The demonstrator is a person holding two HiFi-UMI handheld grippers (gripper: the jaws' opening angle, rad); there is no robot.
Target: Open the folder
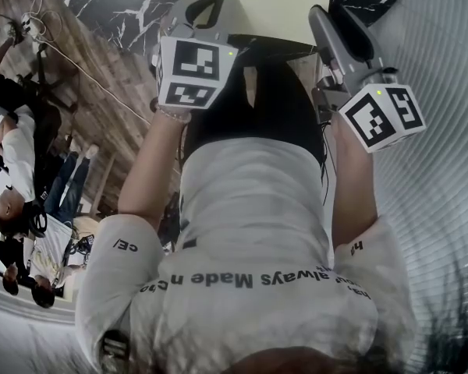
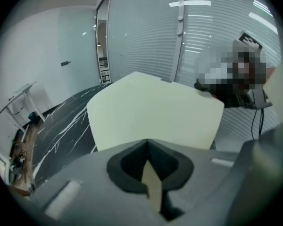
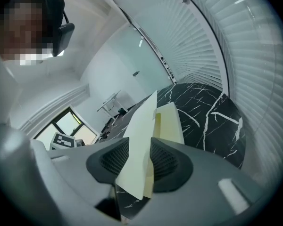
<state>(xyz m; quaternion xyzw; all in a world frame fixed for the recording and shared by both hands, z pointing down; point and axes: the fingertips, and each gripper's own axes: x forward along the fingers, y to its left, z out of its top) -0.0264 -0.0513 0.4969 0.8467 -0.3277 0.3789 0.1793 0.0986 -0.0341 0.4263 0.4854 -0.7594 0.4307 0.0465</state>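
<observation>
The folder (image 1: 273, 6) is pale cream and is held up over the black marble table (image 1: 125, 6) at the top of the head view. My left gripper (image 1: 214, 2) is shut on its near edge; in the left gripper view a thin cream strip sits pinched between the pads (image 2: 150, 173) and the broad folder (image 2: 155, 112) stretches away. My right gripper (image 1: 339, 29) holds the other side. In the right gripper view a raised leaf of the folder (image 3: 141, 126) stands edge-on between the ribbed pads of the right gripper (image 3: 139, 159), with a yellower leaf behind it.
My own torso in a white shirt (image 1: 249, 232) fills the middle of the head view. Several people (image 1: 19, 154) stand at the left on a wooden floor. A ribbed glass wall (image 2: 217, 41) runs behind the table, and a small white stand (image 2: 19, 102) is at the far left.
</observation>
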